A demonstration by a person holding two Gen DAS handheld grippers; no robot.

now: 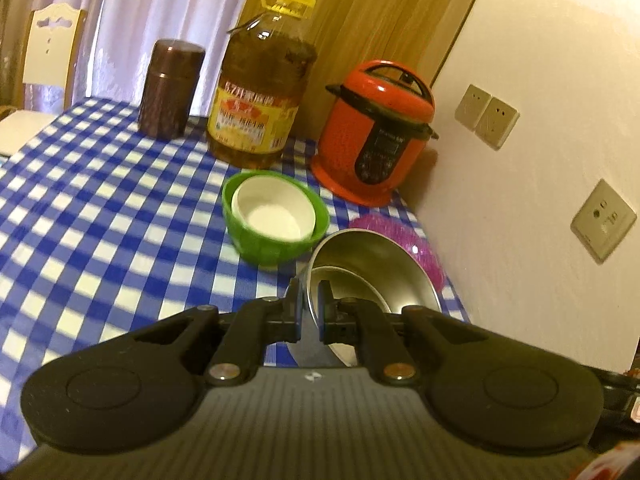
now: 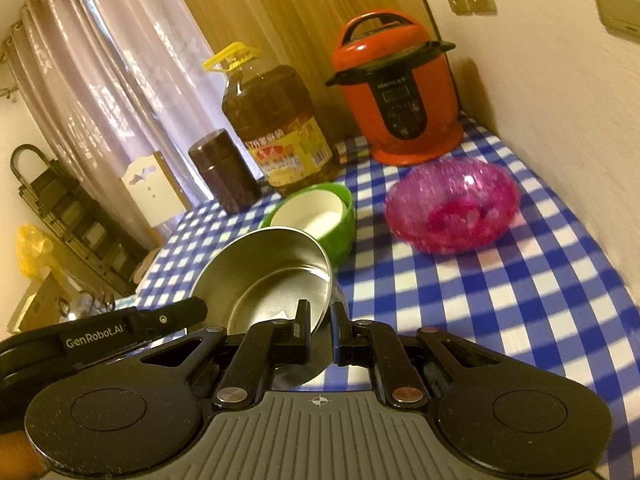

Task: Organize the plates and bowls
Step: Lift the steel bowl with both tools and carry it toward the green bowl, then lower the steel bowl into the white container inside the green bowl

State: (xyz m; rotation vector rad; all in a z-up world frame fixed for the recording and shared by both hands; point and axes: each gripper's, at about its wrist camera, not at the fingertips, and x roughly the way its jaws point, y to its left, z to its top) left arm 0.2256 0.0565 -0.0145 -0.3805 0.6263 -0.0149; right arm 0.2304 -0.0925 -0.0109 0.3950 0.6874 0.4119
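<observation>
oil bottle (image 1: 260, 80) | brown canister (image 1: 170, 88) | red pressure cooker (image 1: 376, 132) | checkered tablecloth (image 1: 100, 200) | chair (image 1: 50, 48)

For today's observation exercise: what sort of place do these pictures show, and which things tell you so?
Probably a home dining or kitchen corner: a checked tablecloth carries a large oil bottle, a red electric cooker and stacked bowls, with curtains and a dining chair behind.

— Left claw (image 1: 309, 312): finish?
— Matte black linkage arms, two round black housings, grey ribbed plate with a small white mark at its top edge; blue pads on the fingertips (image 1: 297, 308); brass-coloured pivot rivets.
— Right claw (image 2: 320, 326)?
— Same black arms and grey ribbed plate, crosshair mark, copper-toned rivets. White "GenRobot.AI" lettering appears on the black body beside it.
</observation>
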